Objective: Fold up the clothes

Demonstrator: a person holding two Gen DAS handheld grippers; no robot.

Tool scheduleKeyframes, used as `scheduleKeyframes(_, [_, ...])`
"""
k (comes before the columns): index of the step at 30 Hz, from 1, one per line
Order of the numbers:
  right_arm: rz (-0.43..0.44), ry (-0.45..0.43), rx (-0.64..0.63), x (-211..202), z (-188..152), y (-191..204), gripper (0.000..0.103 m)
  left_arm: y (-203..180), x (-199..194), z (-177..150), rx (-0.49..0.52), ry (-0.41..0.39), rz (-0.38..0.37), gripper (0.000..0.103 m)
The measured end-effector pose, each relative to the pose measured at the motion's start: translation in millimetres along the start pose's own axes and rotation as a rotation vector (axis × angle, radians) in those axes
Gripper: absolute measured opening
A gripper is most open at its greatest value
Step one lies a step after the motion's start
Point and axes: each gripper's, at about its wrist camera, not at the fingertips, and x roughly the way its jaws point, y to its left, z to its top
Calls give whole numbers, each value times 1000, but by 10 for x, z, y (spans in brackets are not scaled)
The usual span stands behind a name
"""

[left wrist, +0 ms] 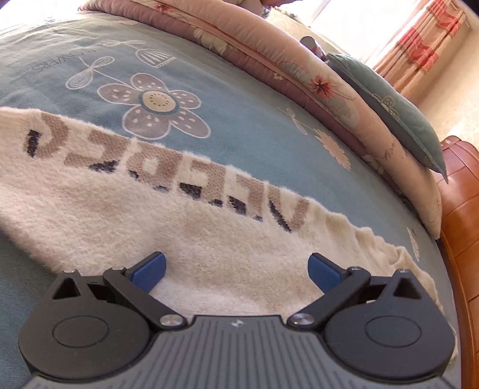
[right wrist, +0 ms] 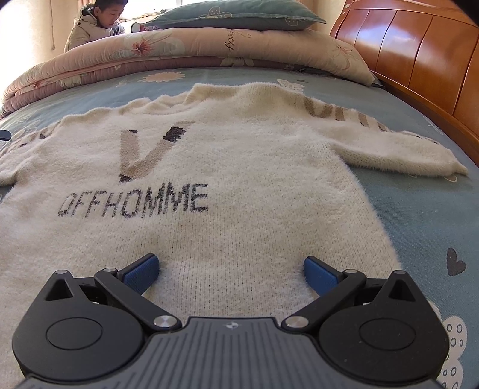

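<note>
Left wrist view: left gripper [left wrist: 236, 269] low at 6 o'clock, jaws spread wide, blue pads [left wrist: 149, 270] resting on or just above cream fuzzy sweater [left wrist: 179, 233], nothing clamped. Sleeve [left wrist: 89, 149] with tan and dark lettering stretched from 9 o'clock toward 3 o'clock, flat on blue flowered bedsheet [left wrist: 239, 125]. Folded pink floral quilt [left wrist: 269, 59] along far edge from 12 to 3 o'clock; teal pillow [left wrist: 389, 98] lying on quilt at 2 o'clock. Wooden bed frame [left wrist: 461, 239] at 3 o'clock. Striped curtain [left wrist: 425, 45] at 1 o'clock.

Right wrist view: right gripper [right wrist: 230, 270] at 6 o'clock, jaws equally wide apart, pads over lower body of sweater [right wrist: 239, 167], holding nothing. Sweater spread front-up on bedsheet [right wrist: 419, 209], large "V" and "OFFHOMME" lettering at 10 o'clock of centre, neck toward 12 o'clock. One sleeve [right wrist: 389, 143] extended toward 2 o'clock, other running off at 9 o'clock. Quilt [right wrist: 179, 48] and pillow [right wrist: 239, 13] stacked at 12 o'clock. Wooden headboard [right wrist: 419, 51] at 2 o'clock. Person [right wrist: 95, 24] in pale jacket beyond quilt at 11 o'clock.
</note>
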Motion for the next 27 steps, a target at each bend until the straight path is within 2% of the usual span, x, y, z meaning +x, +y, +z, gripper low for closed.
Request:
scheduleKeyframes(1, [-1, 0, -1, -1, 0, 3, 103, 53, -24, 15, -15, -10, 33, 100])
scheduleKeyframes(3, [-2, -3, -1, 0, -3, 9, 103, 161, -82, 52, -64, -33, 53, 100])
scheduleKeyframes(6, [1, -6, -2, -6, -10, 6, 103, 269, -188, 91, -130, -100, 156, 100])
scheduleKeyframes(8, [3, -6, -3, -11, -14, 1, 103, 268, -244, 102, -152, -99, 178, 100])
scheduleKeyframes(10, [4, -6, -3, -14, -15, 1, 103, 188, -326, 101, -155, -84, 132, 100])
scheduleKeyframes(13, [-2, -6, -3, -13, -12, 12, 103, -140, -437, 32, -94, -51, -2, 100])
scheduleKeyframes(17, [-6, -4, -1, -12, -8, 22, 103, -848, -551, -241, 100, 32, -197, 100])
scheduleKeyframes(21, [-9, -2, -1, -10, -3, 26, 103, -1411, -525, -640, 268, 153, -330, 101])
scheduleKeyframes(24, [-9, 0, -3, -6, 2, 26, 103, -1666, -341, -940, 352, 269, -384, 101])
scheduleKeyframes(27, [-10, 1, -4, -6, 4, 25, 103, -1695, -90, -1130, 346, 374, -327, 101])
